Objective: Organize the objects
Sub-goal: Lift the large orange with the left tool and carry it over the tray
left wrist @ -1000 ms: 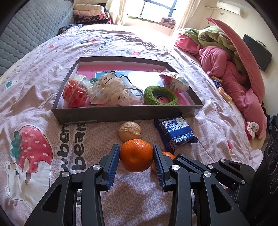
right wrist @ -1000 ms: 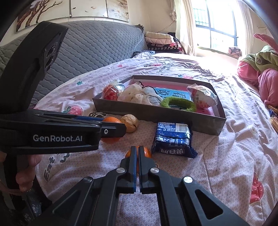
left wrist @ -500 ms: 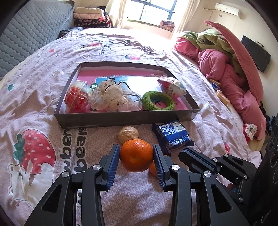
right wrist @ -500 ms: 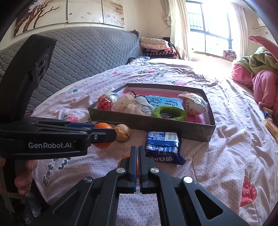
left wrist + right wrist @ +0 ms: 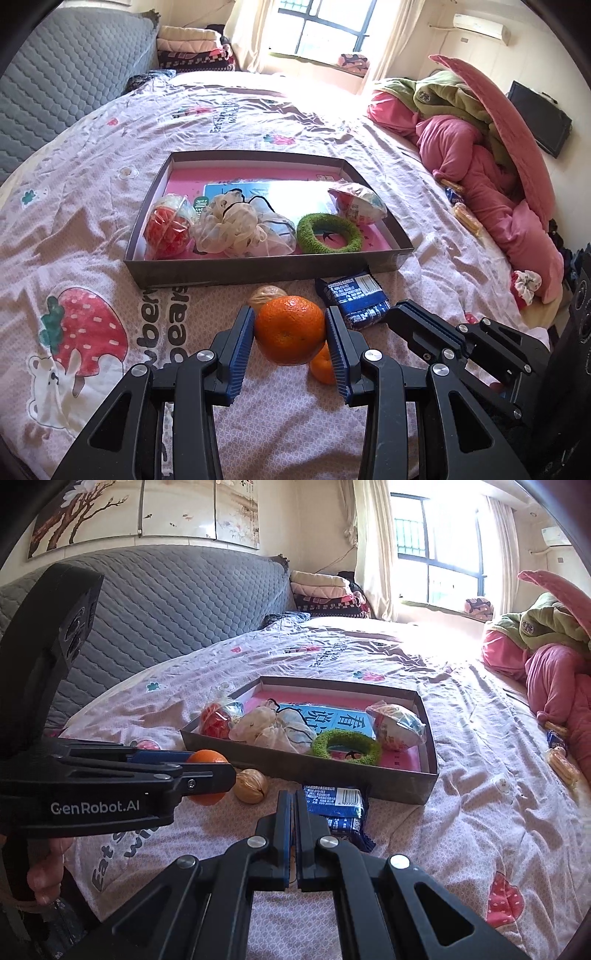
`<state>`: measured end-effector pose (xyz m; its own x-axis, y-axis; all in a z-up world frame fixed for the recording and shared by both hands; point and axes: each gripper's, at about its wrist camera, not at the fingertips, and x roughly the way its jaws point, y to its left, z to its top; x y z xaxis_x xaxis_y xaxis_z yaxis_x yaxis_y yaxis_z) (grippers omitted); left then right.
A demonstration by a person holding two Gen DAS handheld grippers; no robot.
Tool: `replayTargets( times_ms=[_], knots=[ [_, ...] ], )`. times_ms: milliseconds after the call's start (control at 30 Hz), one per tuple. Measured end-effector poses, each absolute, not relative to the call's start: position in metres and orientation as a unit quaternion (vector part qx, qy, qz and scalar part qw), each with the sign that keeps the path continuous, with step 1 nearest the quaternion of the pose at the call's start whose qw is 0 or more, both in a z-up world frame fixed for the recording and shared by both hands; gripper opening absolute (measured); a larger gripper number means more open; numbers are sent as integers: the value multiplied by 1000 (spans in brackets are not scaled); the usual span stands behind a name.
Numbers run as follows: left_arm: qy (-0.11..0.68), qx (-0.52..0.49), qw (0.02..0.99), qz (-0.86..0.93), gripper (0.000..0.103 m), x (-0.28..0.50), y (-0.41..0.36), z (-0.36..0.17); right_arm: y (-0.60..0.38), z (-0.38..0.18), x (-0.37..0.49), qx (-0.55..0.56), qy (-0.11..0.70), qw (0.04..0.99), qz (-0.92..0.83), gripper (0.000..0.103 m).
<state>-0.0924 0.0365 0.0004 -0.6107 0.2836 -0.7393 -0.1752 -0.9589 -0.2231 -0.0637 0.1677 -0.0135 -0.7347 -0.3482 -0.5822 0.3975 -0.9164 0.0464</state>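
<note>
My left gripper (image 5: 289, 318) is shut on an orange (image 5: 290, 332), held just above the pink bedsheet; from the right wrist view that same orange (image 5: 207, 777) shows in its fingers from the side. A second orange (image 5: 320, 365) lies on the sheet under it, partly hidden. A walnut (image 5: 266, 293) and a blue snack packet (image 5: 354, 297) lie before the grey tray (image 5: 258, 271). The tray holds a red bagged item, a cream mesh pouch, a green ring (image 5: 328, 233) and a wrapped egg-shaped item. My right gripper (image 5: 294, 799) is shut and empty, over the packet (image 5: 338, 806).
A heap of pink and green bedding (image 5: 480, 166) fills the bed's right side, with small snacks (image 5: 467, 218) beside it. A grey quilted headboard (image 5: 166, 602) runs along the left. A person's hand (image 5: 44, 871) holds the left gripper's handle.
The right gripper has risen a little, and the second orange is now hidden behind its fingers in its own view. The left gripper keeps its hold on the orange, barely moved.
</note>
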Motion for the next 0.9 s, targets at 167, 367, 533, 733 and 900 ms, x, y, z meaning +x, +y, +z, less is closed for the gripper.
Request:
replayTargets(
  times_ms=[167, 367, 533, 733, 900],
  knots=[
    [-65, -412, 129, 900, 40, -91, 36, 9, 166, -3, -65, 296, 41, 196, -934, 2],
    [-65, -402, 128, 904, 40, -93, 35, 17, 166, 7, -70, 292, 39, 186, -937, 2],
    [-66, -398, 126, 906, 40, -98, 33, 22, 168, 14, -75, 287, 39, 177, -941, 2],
    [-66, -387, 121, 912, 40, -109, 27, 33, 176, 28, -88, 275, 39, 164, -947, 2],
    [-58, -378, 115, 917, 40, -127, 21, 46, 179, 36, -102, 268, 38, 157, -950, 2]
  ],
)
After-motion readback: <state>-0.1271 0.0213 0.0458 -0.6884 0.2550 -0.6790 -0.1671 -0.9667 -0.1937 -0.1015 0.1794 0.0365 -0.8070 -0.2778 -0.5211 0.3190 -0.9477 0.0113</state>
